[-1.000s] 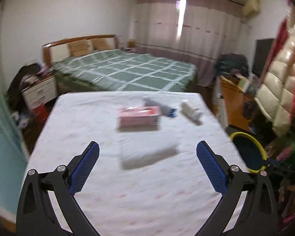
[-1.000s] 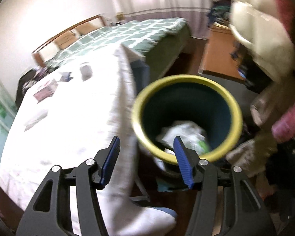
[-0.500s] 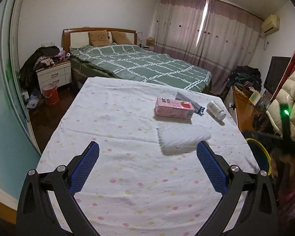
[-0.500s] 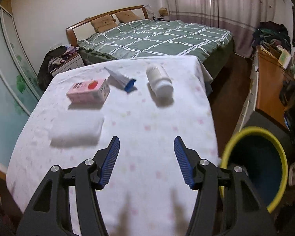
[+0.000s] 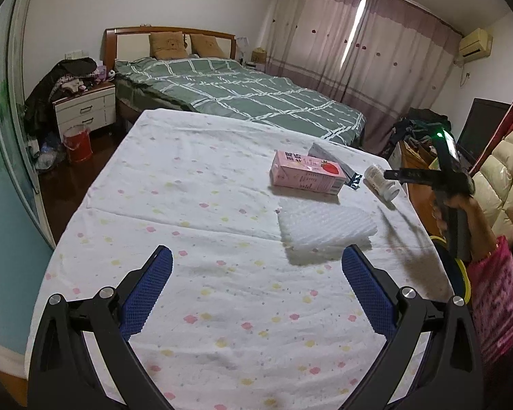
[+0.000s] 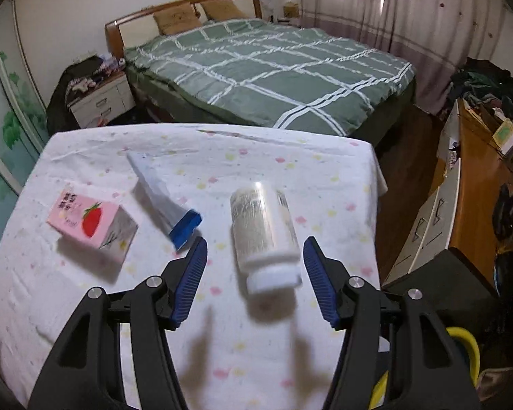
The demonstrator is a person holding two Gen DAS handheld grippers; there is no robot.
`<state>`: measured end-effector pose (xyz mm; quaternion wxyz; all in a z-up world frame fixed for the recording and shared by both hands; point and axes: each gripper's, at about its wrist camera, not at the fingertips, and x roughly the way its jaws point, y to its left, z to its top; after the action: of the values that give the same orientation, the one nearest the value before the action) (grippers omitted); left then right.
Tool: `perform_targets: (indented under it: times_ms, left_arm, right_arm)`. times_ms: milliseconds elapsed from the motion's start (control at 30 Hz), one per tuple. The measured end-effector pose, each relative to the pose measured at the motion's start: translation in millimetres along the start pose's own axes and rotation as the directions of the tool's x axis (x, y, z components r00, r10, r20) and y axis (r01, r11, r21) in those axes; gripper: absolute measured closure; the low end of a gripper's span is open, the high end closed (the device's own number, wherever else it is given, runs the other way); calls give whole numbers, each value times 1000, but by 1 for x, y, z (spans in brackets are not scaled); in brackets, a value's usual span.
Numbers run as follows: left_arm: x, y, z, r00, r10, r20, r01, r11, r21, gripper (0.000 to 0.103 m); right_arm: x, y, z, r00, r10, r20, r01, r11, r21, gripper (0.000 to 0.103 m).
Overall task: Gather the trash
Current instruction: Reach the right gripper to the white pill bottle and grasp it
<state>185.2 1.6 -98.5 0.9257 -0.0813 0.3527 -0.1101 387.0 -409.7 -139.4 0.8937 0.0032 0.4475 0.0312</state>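
**Right jaws straddle the white bottle; left jaws spread over bare cloth**

Your left gripper (image 5: 254, 280) hangs over the near part of the desk (image 5: 195, 205), its jaws spread wide with nothing between them but dotted cloth.

Take the pink carton (image 6: 92, 227) as your landmark; it lies on its side with a strawberry printed on it. Nearer you than the carton, just beside it, lies a white ribbed foam pad (image 5: 325, 227), flat on the cloth. Right of the carton, close by it, lies a squeezed tube with a blue cap (image 6: 167, 201), cap end toward you. Further right again is the white bottle (image 6: 263, 235), on its side near the desk's right edge, its cap pointing toward you.

Your right gripper (image 6: 254, 273) is over that bottle, jaws apart, one on either side of the cap end; the pads do not press on it. Far right of the carton, below the desk's edge, the yellow rim of the bin (image 6: 468, 345) shows.
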Motion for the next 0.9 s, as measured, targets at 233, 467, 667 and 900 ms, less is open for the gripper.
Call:
perform_targets:
  times_ms: [233,467,667,900]
  left_arm:
    - [11,0,0,1000,-11,-22,11,1000,1,5]
    - [16,-2,-1,999,-20,-37,20,1000,2,5]
    - [19,-5,-1,998,-30,-47,30,1000,3,5]
    - [18,-15,-4,997,-53,-48,54,998,16,5]
  right_arm:
    - [35,0,13,997,-13,-70,11,1000,-19,47]
    - [55,-2,14,994,-15,-113,14,1000,-9,47]
    - [51,-4,9,995,-5,-103,6,1000,16,54]
    - [8,-1,-12,998,50,-41,-48,997,55,55]
